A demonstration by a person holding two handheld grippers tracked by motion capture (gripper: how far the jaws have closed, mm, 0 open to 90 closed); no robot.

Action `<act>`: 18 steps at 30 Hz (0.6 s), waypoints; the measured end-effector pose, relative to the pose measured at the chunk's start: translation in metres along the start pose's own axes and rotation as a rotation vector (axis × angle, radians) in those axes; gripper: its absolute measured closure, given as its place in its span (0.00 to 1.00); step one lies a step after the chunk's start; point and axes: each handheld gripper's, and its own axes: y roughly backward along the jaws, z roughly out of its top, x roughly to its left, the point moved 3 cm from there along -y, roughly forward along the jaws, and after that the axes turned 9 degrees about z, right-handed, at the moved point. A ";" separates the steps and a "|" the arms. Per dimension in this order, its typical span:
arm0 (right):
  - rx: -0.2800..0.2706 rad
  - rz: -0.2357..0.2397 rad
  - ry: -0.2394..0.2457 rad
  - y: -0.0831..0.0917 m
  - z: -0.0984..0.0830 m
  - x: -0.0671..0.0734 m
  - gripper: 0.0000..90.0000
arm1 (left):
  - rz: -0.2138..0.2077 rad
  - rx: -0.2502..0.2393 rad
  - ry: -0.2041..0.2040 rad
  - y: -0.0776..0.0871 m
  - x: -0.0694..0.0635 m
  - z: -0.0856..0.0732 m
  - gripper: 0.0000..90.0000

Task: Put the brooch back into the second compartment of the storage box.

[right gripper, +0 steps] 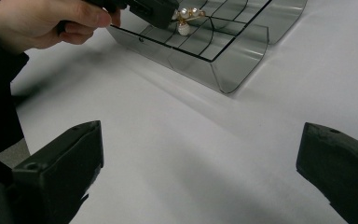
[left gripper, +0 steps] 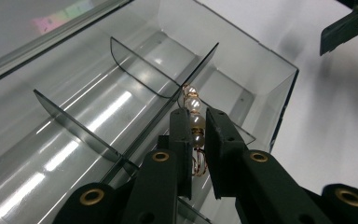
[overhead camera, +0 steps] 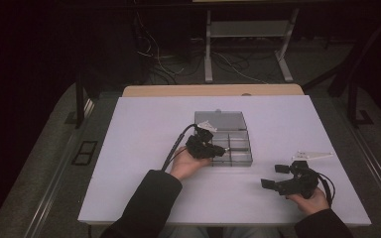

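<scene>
While my left gripper [left gripper: 196,135] has its jaws clamped on the pearl earring [left gripper: 195,119], the piece hangs over the clear divided box [overhead camera: 238,157], above one of the compartments at the box's end nearest my right hand. It is a short string of pearls on gold wire; in the left gripper view the pads pinch the lower pearls and the top of the string sticks out past the tips, right by the cross of two dividers [left gripper: 193,70]. I cannot tell whether the earring touches a divider or hangs clear. The right gripper view shows it dangling from the left jaws above the grid, with one pearl hanging lower.

Step in hand, I'd say: placing or lifting the earring at a compartment, and which of the two can't be told. If placing, the next move needs a small drop straight into one cell, clear of the divider edges, then a slow release so the wire doesn't snag on the pads.

The box lid [overhead camera: 220,119] lies open flat on the far side. My right gripper [overhead camera: 276,177] rests on the white table [overhead camera: 144,124], well apart from the box, jaws wide apart and holding nothing. A grey three-cornered plate [overhead camera: 312,155] lies just beyond it.
</scene>
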 end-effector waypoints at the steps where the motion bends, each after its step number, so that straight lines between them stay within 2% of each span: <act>1: 0.000 0.000 0.000 0.000 0.000 0.000 0.00 | 0.000 0.000 0.000 0.000 0.000 0.000 0.89; 8: 0.001 -0.001 0.001 0.000 0.000 0.000 0.00 | -0.006 -0.016 0.004 0.004 -0.001 0.002 0.81; 11: 0.002 -0.002 0.002 0.000 0.000 0.000 0.00 | -0.010 -0.030 0.018 0.006 -0.001 0.003 0.76; 13: 0.003 -0.003 0.002 0.000 0.000 0.000 0.00 | -0.009 -0.046 0.028 0.009 -0.001 0.004 0.69; 16: 0.007 -0.005 0.006 -0.001 0.000 0.000 0.00 | 0.015 -0.077 0.036 0.015 0.000 0.007 0.57; 18: 0.007 -0.005 0.006 -0.001 0.000 0.000 0.00 | 0.007 -0.093 0.054 0.018 0.001 0.009 0.50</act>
